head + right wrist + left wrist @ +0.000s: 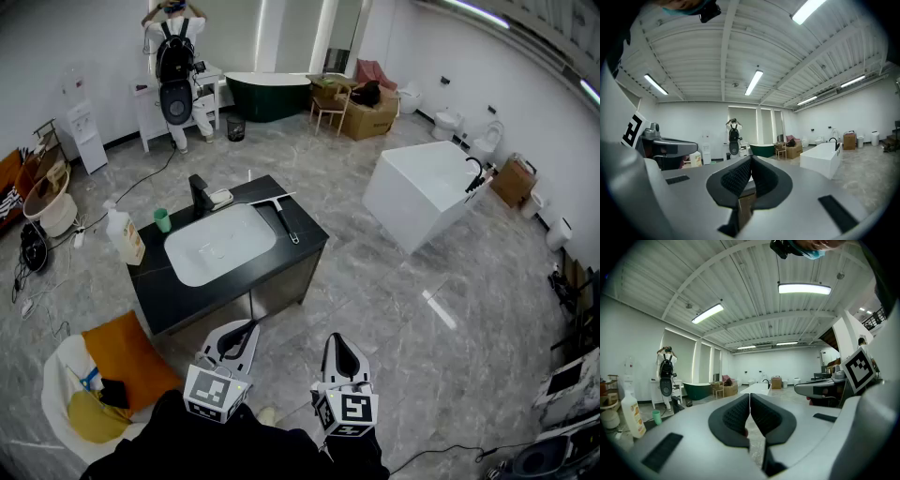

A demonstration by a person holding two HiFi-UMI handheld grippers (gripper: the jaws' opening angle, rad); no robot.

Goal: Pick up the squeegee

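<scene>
Both handheld grippers wait short of the black-topped vanity counter (pixel 302 231), and the pick-up has not begun. The squeegee (pixel 284 220), a black handle with a pale blade bar across its far end, lies untouched on the countertop at 3 o'clock of the white oval basin (pixel 220 242). It sits well apart from the left gripper (pixel 246 328) and the right gripper (pixel 340 341), at roughly 11 to 12 o'clock of them across open marble floor. Each claw is pressed together with nothing in it. By the look of it, the whole job is still ahead: the approach, spreading a claw, closing on the handle, and the lift.

Only the head view shows the squeegee. The gripper views look out almost level across the showroom and miss the countertop. The left gripper view confirms the dark ribbed pads (pixel 736 416) meeting, and catches the pump bottle of yellowish soap (pixel 630 411) and a small green cup (pixel 656 416) at 9 o'clock. The right gripper view shows its own pads (pixel 736 180) closed, with the white freestanding bathtub (pixel 820 157) at 3 o'clock.
</scene>
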